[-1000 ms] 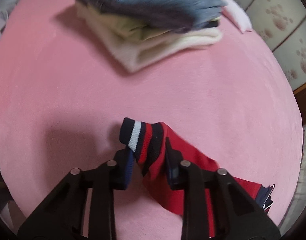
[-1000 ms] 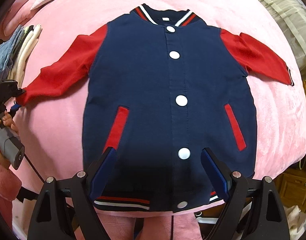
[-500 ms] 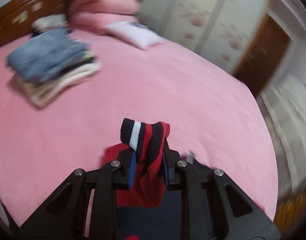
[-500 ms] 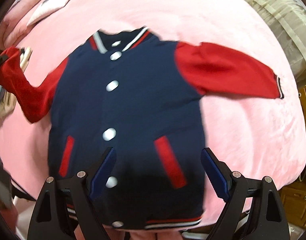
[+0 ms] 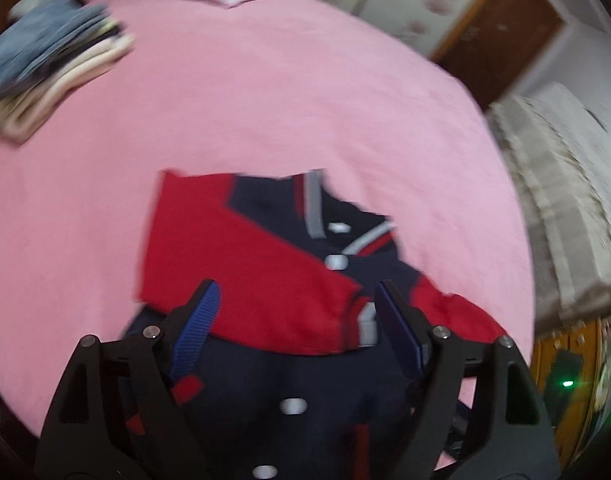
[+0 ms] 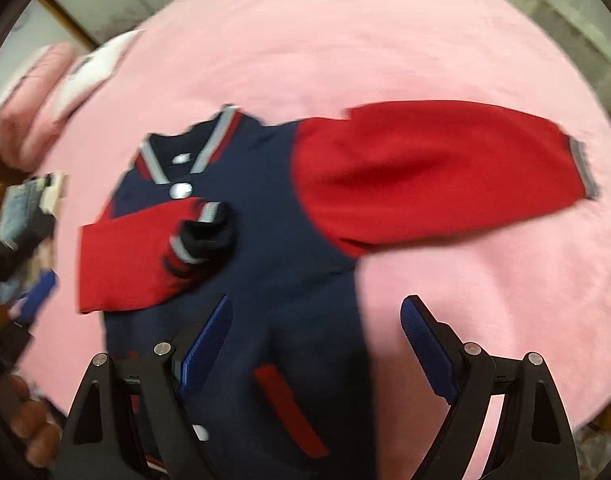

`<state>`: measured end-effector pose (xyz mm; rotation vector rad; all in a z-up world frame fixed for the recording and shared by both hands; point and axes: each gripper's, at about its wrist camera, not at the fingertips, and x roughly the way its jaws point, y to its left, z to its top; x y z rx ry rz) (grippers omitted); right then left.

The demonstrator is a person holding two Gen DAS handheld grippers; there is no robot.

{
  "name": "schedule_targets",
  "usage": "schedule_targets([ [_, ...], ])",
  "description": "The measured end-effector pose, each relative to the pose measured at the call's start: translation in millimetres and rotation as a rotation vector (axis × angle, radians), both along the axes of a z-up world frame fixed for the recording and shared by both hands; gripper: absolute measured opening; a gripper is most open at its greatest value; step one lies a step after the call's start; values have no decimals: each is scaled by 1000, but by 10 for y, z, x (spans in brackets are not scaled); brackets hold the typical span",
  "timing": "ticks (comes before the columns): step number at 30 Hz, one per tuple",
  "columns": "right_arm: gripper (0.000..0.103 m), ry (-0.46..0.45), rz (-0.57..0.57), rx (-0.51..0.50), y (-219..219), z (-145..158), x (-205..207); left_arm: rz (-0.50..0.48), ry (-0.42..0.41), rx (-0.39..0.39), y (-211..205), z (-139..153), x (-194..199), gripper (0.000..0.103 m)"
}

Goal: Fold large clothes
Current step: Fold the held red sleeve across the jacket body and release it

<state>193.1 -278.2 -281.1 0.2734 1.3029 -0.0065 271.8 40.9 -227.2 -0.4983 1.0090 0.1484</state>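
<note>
Left gripper [image 5: 295, 306] has just been opening, nothing pinched, its red sleeve [image 5: 241, 268] dropped across the varsity jacket [image 6: 265, 280] on the pink bed [image 5: 265, 100]; right gripper [image 6: 313, 320], spread empty, should take the outstretched sleeve [image 6: 433, 168] by its cuff and lay it flat

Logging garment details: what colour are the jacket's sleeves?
Red, with striped navy, white and red cuffs. The sleeves show best in the right wrist view.
</note>
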Motion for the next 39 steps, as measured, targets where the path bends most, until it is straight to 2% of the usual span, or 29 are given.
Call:
schedule_targets([
  [2,72,-4,28,77,59,-32,74,68,73,35,202,-197,-21,77],
  [4,66,2,12,145,131,-111,157,127,131,59,442,-327,-33,77],
  [6,66,16,-2,186,214,-202,225,167,178,70,664,-442,-56,77],
  [9,59,9,-17,207,342,-297,353,189,213,107,825,-565,-212,77],
  [10,53,-10,-29,216,348,-297,387,191,216,129,861,-578,-230,77],
  [13,19,-40,-34,212,335,-305,519,212,218,165,919,-506,-339,77],
  [14,13,-43,-25,206,355,-303,616,224,217,171,945,-474,-352,77],
  [18,11,-91,-20,135,299,-123,608,251,209,160,1019,-408,-366,77],
  [20,11,-76,-63,101,164,-62,517,245,204,157,1015,-386,-359,77],
  [24,12,-29,-118,104,-136,-133,373,199,219,179,934,-328,-307,77],
  [25,20,6,-118,103,-182,-169,381,182,228,191,899,-357,-274,77],
  [26,36,27,-120,82,-214,-191,367,171,234,198,866,-353,-251,77],
  [27,42,23,-126,50,-235,-183,357,151,237,208,800,-342,-222,77],
  [30,46,-134,-160,-60,-227,70,273,60,206,216,626,-303,-121,77],
  [32,48,-236,-162,-70,-174,225,198,-7,192,207,518,-294,-40,77],
  [34,47,-292,-66,31,-55,244,172,-75,180,193,416,-304,51,70],
  [35,37,-264,13,115,40,175,205,-105,178,189,373,-313,89,47],
  [36,26,-233,66,176,119,105,233,-147,176,179,318,-342,143,19],
  [37,9,-198,114,237,210,16,259,-168,184,171,279,-377,179,12],
  [38,3,-157,152,281,303,-86,278,-194,204,154,253,-443,226,8],
  [39,3,-118,176,298,397,-194,304,-224,242,134,207,-545,277,7],
])
